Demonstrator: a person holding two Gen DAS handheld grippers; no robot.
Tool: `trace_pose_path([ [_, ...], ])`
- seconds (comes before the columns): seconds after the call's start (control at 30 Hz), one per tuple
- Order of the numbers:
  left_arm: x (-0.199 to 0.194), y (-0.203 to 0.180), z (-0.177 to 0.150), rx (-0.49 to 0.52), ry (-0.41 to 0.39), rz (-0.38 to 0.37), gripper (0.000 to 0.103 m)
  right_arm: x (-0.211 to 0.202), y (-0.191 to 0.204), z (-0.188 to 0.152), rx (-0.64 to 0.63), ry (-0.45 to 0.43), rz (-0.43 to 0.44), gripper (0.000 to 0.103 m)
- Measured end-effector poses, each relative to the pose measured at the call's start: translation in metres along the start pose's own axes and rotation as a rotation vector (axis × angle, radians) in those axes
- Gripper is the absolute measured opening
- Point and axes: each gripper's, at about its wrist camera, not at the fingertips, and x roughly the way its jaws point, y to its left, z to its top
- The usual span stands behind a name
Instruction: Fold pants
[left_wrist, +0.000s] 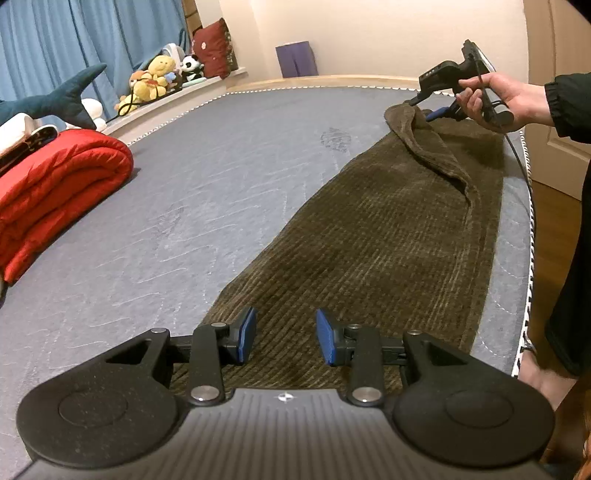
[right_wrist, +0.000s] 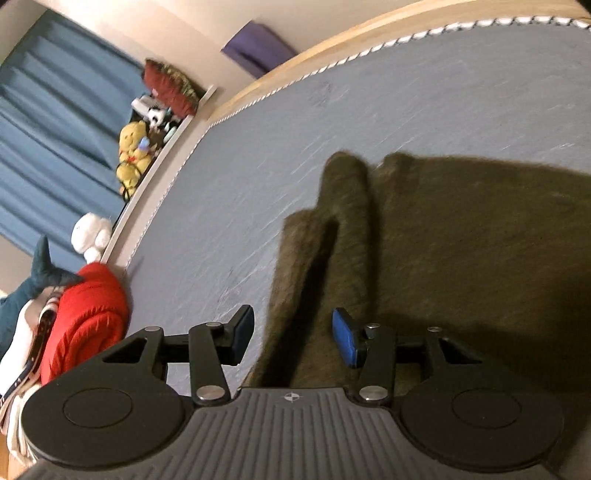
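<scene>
Grey-blue quilted mattress (left_wrist: 192, 206) fills the near ground, with white stitched piping along its far and right edges. Dark olive-brown corduroy pants (left_wrist: 373, 236) lie lengthwise on its right side, near the right edge, running from just under the left gripper away toward the far corner. The far end is rumpled, one flap folded back over the rest.

Folded red quilted blanket (left_wrist: 55, 188) sits at the mattress's left side. Behind it, a dark teal plush shark (left_wrist: 62, 99), then a ledge with a yellow plush toy (left_wrist: 155, 79), a small panda plush (left_wrist: 191, 66) and a dark red cushion (left_wrist: 212, 48). Blue curtains (left_wrist: 74, 40) hang behind; a cream wall carries a purple rectangular item (left_wrist: 296, 59) leaning at the wooden bed frame.

Left gripper (left_wrist: 286, 338) hovers low over the near end of the pants, its blue-padded fingers spread apart with only fabric showing between them.

Right gripper (right_wrist: 293, 338), seen from its own camera, is tilted over the rumpled far end, fingers spread wide, straddling the fabric's left edge. From the left wrist view, the person's bare right hand (left_wrist: 495, 98) holds it by its handle at the far corner, a black cable trailing down.

The right wrist view is motion-blurred; whether its pads touch the cloth cannot be told. The person's dark sleeve is cut off at the frame's right edge.
</scene>
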Motion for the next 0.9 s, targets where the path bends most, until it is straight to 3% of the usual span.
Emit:
trace_pose_path([
  [0.13, -0.001, 0.003, 0.002, -0.003, -0.009, 0.006, 0.040, 0.009, 0.012, -0.003, -0.010, -0.005, -0.016, 0.040],
  [0.37, -0.001, 0.004, 0.006, 0.002, -0.017, 0.005, 0.040, 0.031, 0.015, -0.007, 0.006, 0.007, -0.070, 0.040],
  [0.43, 0.000, 0.004, 0.007, 0.009, -0.019, 0.001, 0.040, 0.032, 0.016, -0.006, 0.003, 0.005, -0.068, 0.033],
  [0.5, 0.001, 0.004, 0.008, 0.014, -0.020, 0.000, 0.040, 0.031, 0.016, -0.003, -0.002, 0.003, -0.053, 0.015],
  [0.6, 0.002, 0.002, 0.012, 0.020, -0.026, -0.004, 0.040, 0.021, 0.015, 0.004, -0.010, -0.019, -0.014, 0.007],
  [0.9, 0.004, -0.019, 0.027, 0.082, -0.058, -0.037, 0.040, -0.054, -0.008, 0.034, -0.020, -0.138, -0.012, 0.006],
])
